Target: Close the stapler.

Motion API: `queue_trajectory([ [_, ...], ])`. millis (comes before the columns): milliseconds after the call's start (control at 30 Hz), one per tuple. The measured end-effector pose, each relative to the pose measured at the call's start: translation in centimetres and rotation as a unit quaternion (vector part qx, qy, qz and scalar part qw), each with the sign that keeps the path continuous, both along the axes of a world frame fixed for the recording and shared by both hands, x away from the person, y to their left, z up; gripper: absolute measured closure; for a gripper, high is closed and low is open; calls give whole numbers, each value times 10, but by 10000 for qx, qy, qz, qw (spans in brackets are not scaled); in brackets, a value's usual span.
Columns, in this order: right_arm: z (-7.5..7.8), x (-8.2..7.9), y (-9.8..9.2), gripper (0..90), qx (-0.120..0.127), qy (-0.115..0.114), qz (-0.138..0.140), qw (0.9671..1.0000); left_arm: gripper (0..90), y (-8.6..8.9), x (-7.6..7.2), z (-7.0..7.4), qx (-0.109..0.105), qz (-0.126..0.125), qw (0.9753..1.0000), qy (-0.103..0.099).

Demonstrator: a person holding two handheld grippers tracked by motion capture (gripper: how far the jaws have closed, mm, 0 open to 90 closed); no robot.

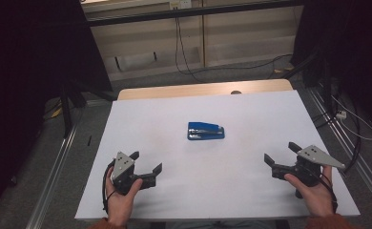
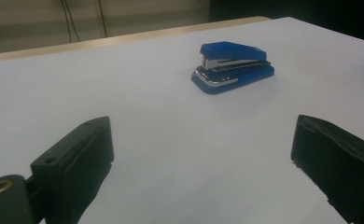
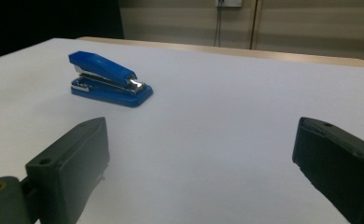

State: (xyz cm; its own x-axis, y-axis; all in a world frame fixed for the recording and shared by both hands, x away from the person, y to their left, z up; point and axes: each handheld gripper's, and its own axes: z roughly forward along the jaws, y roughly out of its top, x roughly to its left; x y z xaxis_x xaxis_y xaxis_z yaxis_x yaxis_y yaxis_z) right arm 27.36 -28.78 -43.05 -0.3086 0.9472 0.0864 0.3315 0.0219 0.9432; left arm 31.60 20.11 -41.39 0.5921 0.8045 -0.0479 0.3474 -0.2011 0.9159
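A small blue stapler (image 1: 205,130) lies flat near the middle of the white table (image 1: 251,191). My left gripper (image 1: 147,162) rests at the front left, open, with nothing between its jaws. In the left gripper view the stapler (image 2: 232,67) sits ahead and to the right of my left gripper (image 2: 203,154). My right gripper (image 1: 281,152) is at the front right, open and empty too. Seen from the right gripper view, the stapler (image 3: 109,80) lies ahead and to the left of the right gripper (image 3: 201,156).
A bare wooden strip (image 1: 203,89) runs along the table's far edge. Beyond it are a pale wall panel and hanging cables (image 1: 179,43). Dark stands and cables (image 1: 339,112) crowd the floor at the right. Metal rails flank the table.
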Motion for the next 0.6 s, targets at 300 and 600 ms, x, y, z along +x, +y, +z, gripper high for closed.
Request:
queue_trajectory([
  [300, -6, -5, 3, 39, -98, -33, -35, 9999, 58, 4, 1, -1, -102, 101, 9999, 96],
  [600, -8, 1, 5, 38, -126, -3, 3, 9999, 58, 1, 4, -2, -11, -17, 9999, 121],
])
